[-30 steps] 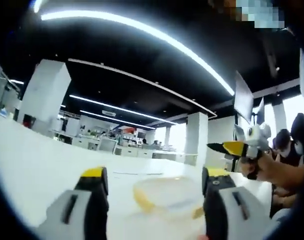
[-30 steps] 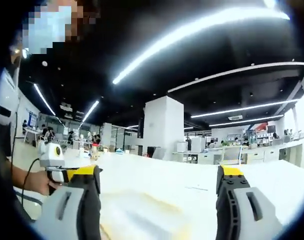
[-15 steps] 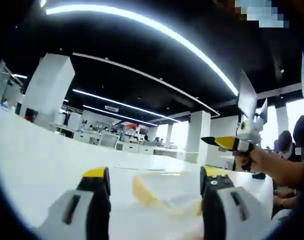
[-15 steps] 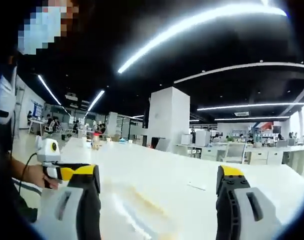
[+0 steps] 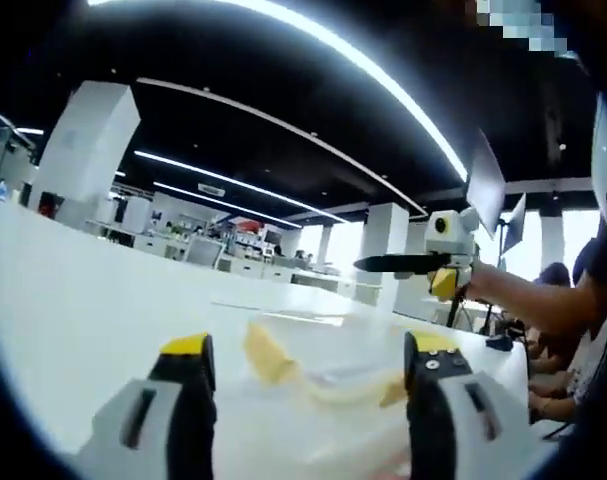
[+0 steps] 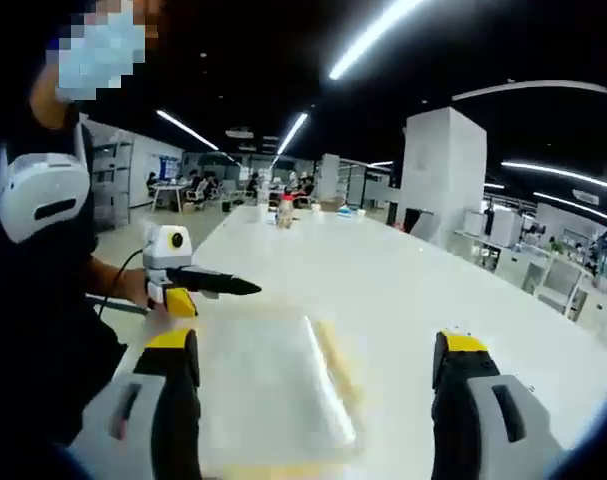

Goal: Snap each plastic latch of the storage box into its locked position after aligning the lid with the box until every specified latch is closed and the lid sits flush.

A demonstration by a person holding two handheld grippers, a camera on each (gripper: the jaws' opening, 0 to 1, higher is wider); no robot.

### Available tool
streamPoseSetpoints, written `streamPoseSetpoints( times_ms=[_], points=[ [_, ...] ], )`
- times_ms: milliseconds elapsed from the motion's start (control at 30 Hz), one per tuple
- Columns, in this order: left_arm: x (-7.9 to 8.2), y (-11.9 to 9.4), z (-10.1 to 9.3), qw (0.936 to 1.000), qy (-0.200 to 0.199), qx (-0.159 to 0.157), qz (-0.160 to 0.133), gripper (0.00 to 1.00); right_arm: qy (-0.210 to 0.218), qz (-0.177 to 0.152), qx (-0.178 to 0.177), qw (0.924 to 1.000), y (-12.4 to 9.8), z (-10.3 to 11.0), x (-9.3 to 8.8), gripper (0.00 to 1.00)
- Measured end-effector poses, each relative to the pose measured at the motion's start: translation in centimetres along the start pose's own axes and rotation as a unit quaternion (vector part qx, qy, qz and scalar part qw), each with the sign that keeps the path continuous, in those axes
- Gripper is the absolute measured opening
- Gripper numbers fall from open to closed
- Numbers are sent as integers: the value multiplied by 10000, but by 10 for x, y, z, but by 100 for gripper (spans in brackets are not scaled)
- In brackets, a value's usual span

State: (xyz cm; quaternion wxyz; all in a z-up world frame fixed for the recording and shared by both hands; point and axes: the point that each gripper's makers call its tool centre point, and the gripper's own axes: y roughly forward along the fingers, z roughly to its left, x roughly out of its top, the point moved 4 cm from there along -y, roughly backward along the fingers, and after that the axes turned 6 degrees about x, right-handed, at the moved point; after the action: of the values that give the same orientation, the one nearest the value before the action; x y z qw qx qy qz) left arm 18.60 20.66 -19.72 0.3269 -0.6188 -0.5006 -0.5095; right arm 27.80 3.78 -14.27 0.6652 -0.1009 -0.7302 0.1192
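- Here, the left gripper [image 5: 308,400] looks low across a long white tabletop [image 5: 73,300], its two grey, yellow-tipped jaws rising well apart with nothing between them.
- Just beyond those jaws, in the left gripper view, sits the storage box [image 5: 323,385], a clear plastic container that is blurred; yellow latches [image 5: 266,357] stand at its near left and right edges, one tilted up.
- Whether the lid sits flush cannot be told from either view.
- In the left gripper view the right gripper [image 5: 408,263] comes in from the right, held above the tabletop by a hand [image 5: 475,283], its dark jaws pointing left; they look close together, though this angle alone does not settle it.
- In the right gripper view the right gripper [image 6: 318,400] has its own jaws standing wide apart and holding nothing.
- The storage box [image 6: 273,390] lies on the tabletop [image 6: 383,290] ahead of and between those jaws, a pale translucent rectangle with a yellowish strip along its right side.
- At left in the right gripper view, the left gripper [image 6: 198,285] is held just beside the box's far left corner, its dark jaws pointing right; I cannot tell whether it touches the box.
- A person in dark clothing [image 6: 33,300] stands at the left edge of that view.
- Bottles [image 6: 285,210] stand far down the tabletop, with white pillars [image 6: 443,165] and ceiling light strips [image 5: 383,80] behind.
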Motion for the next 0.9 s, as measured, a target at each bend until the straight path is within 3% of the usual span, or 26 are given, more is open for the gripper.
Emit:
streamPoseSetpoints(
  times_ms=[67,200,333,433,633,900],
  points=[
    [-1,1,-2,10000,-33,-36,49,77,59,120,256,9996,4,3,-1,97],
    [-6,3,-8,9996,34,-142,232,77,-27,742,839,9937,15,7,-11,96],
    [-10,3,-10,9992,102,-200,316,77,-229,1266,1448,9811,25,13,-20,94],
    [-10,3,-16,9983,334,-383,283,77,-328,1777,1817,9666,33,12,-28,94],
    [-17,3,-18,9959,629,-446,477,77,-178,2311,2187,9478,45,4,-36,91],
    [-19,4,-16,9941,821,-508,492,77,-44,2632,2461,9328,55,0,-35,89]
  ],
)
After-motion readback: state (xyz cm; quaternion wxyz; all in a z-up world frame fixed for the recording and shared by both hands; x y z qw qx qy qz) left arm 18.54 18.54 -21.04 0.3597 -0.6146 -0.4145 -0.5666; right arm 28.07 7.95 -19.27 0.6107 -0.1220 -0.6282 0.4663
